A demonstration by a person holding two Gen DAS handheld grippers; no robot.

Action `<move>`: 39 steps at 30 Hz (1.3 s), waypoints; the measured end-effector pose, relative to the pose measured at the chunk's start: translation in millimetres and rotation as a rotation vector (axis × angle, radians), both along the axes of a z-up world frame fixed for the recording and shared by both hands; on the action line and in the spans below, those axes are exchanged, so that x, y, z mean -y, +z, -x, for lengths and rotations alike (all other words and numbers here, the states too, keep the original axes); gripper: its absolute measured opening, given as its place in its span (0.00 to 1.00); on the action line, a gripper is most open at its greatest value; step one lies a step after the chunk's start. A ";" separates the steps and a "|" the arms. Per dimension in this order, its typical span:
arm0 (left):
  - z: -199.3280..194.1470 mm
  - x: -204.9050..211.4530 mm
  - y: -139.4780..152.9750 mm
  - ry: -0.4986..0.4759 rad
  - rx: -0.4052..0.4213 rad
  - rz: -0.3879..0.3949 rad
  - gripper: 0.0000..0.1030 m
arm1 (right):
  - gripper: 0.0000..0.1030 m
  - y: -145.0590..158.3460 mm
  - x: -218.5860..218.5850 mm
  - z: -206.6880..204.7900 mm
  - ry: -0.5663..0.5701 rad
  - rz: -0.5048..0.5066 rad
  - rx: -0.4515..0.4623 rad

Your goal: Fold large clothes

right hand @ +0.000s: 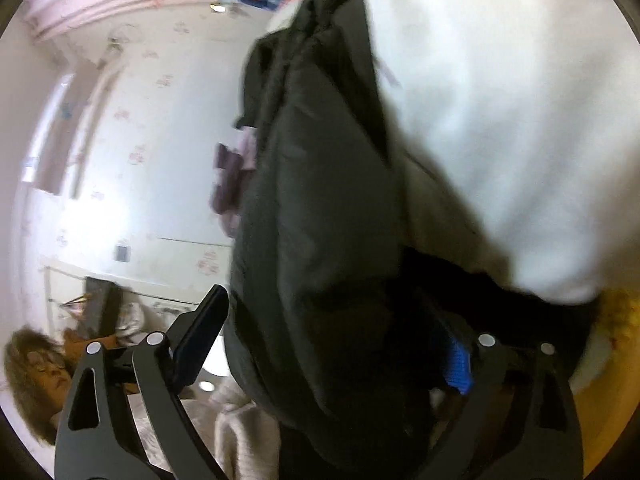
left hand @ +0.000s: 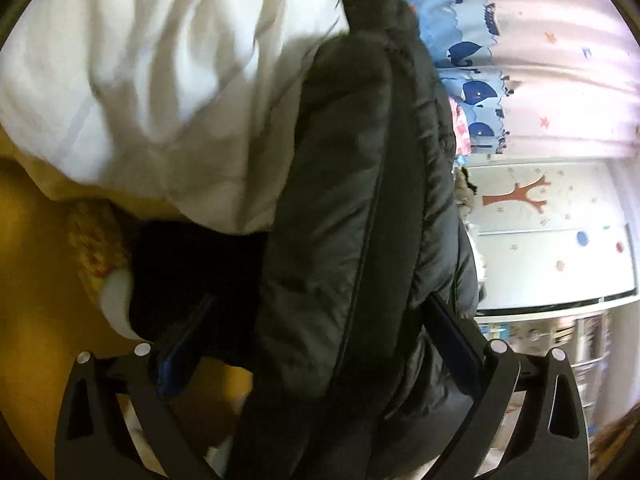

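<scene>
Now my left fingers (left hand: 184,340) stand spread around the black jacket (left hand: 340,200); my right fingers (right hand: 200,328) spread around it too, not pinching.

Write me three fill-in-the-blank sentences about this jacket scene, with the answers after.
1. The puffy jacket lying between the left gripper fingers is ____ in colour.
2. The bulky cloth beside the jacket is ____.
3. The curtain behind the jacket is printed with blue ____.

Answers: black; white; whales
</scene>
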State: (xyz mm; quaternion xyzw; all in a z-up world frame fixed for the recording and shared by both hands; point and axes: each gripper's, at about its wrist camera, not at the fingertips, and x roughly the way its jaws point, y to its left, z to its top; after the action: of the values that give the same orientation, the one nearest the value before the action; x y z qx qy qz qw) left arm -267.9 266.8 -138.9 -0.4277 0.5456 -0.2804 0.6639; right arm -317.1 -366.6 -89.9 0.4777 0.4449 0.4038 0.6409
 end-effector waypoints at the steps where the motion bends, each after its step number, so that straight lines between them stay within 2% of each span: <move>1: 1.2 3.3 0.5 -0.007 0.008 0.032 0.93 | 0.79 4.0 -7.3 -1.0 0.012 -0.007 0.026; 2: 3.5 11.0 4.9 -0.019 0.028 0.069 0.91 | 0.72 10.4 -16.1 -0.8 0.027 -0.006 0.057; 3: 6.2 18.9 13.9 -0.026 0.057 0.075 0.89 | 0.56 19.9 -23.9 0.6 0.031 0.013 0.095; 4: 8.0 23.2 20.8 -0.032 0.069 0.068 0.72 | 0.41 30.7 -29.9 3.2 0.027 0.031 0.134; 5: 9.7 30.0 31.9 -0.050 0.077 0.060 0.50 | 0.34 43.7 -34.5 6.8 0.017 0.034 0.179; 6: 11.2 33.2 42.7 -0.052 0.084 0.027 0.45 | 0.27 53.4 -35.9 8.6 0.011 0.039 0.205; 8: 13.7 36.5 66.7 -0.041 0.118 -0.022 0.27 | 0.21 75.5 -39.9 12.3 -0.004 0.044 0.253; 11: 17.4 34.9 113.2 -0.011 0.198 -0.015 0.16 | 0.20 111.6 -41.5 17.6 -0.013 0.035 0.335; 15: 33.0 28.0 168.6 -0.036 0.321 -0.002 0.14 | 0.20 154.0 -45.1 37.3 0.006 0.006 0.410; 17: 43.5 24.1 181.1 -0.096 0.354 -0.017 0.14 | 0.21 155.7 -41.5 45.2 0.028 0.003 0.394; 18: 46.5 23.5 178.7 -0.148 0.346 -0.036 0.14 | 0.22 150.7 -42.2 52.0 0.040 0.046 0.367; 20: 46.5 19.8 157.4 -0.223 0.266 -0.070 0.15 | 0.32 121.5 -42.6 59.5 0.072 0.085 0.249; 21: 50.5 18.6 134.0 -0.253 0.194 -0.090 0.16 | 0.40 99.7 -42.8 65.0 0.093 0.112 0.175; 22: 54.9 16.7 114.1 -0.265 0.139 -0.102 0.18 | 0.43 80.8 -43.8 70.8 0.115 0.135 0.126; 23: 58.2 9.6 92.7 -0.248 0.080 -0.101 0.19 | 0.43 59.0 -48.1 79.5 0.141 0.158 0.065; 25: 63.8 -2.1 74.5 -0.187 0.041 -0.040 0.20 | 0.43 41.2 -51.8 89.2 0.159 0.104 0.036; 26: 65.3 -5.2 75.8 -0.161 0.052 -0.022 0.20 | 0.43 39.1 -51.2 91.1 0.161 0.079 0.047; 28: 65.2 -7.7 88.3 -0.135 0.103 0.005 0.20 | 0.43 57.3 -51.4 90.4 0.156 -0.020 0.126; 32: 52.6 -17.8 138.7 -0.066 0.266 0.103 0.20 | 0.43 117.3 -44.3 59.9 0.116 -0.187 0.322; 34: 30.3 -17.8 170.1 -0.016 0.350 0.151 0.20 | 0.43 136.9 -38.9 38.9 0.084 -0.241 0.380; 36: 5.8 -15.7 190.0 0.027 0.395 0.195 0.20 | 0.43 155.3 -32.9 10.7 0.031 -0.298 0.428; 39: -40.8 -12.0 211.4 0.094 0.424 0.230 0.20 | 0.43 172.1 -19.4 -29.2 -0.057 -0.331 0.462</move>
State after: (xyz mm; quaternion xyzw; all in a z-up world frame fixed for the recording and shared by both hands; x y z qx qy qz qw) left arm -227.1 278.8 72.5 -0.4569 0.3381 -0.3930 0.7229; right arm -287.9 -347.1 82.2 0.4834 0.2016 0.5508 0.6498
